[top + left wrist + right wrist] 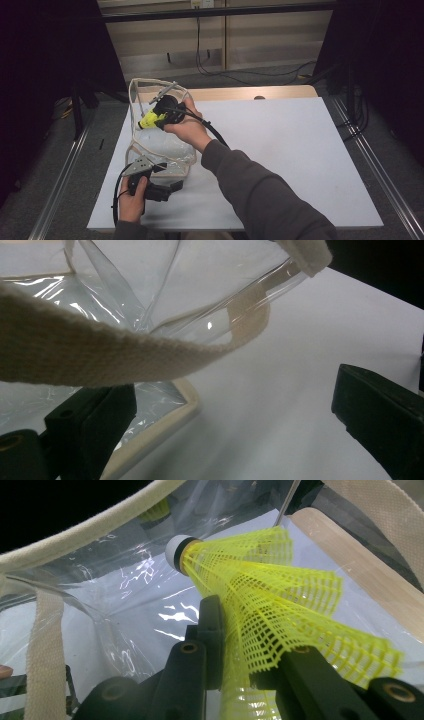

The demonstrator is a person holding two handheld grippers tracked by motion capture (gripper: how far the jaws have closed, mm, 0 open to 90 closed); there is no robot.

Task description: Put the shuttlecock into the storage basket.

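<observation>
The left claw (175, 186) sits nearest the person, low at the front left of the white counter (280, 150), gripped by the left hand (131, 200). In the left gripper view its two black jaws stand wide apart. One jaw lies against the near bottom corner of the clear plastic tote bag with cream woven trim (150, 405); the other stands over bare counter (280, 390). Nothing is pinched between them. A cream woven handle strap (100, 355) of the bag hangs across the view, above the jaws.

Farther out, the clear plastic tote bag (167, 150) stands upright on the left part of the counter, its mouth facing up and its straps (134, 95) raised.

The right claw (150, 120) is held at the bag's mouth by the right hand (187, 127), with the forearm reaching diagonally across the counter. In the right gripper view its jaws are nearly closed and clamp the skirt of a yellow plastic mesh shuttlecock with a white, black-banded cork tip (260, 595). The shuttlecock's tip points away from the claw, into the bag's interior, with clear bag wall (125, 595) around it.

Beyond the counter's far wooden edge (240, 93), black cables (220, 70) lie on the floor before a pale wall.
</observation>
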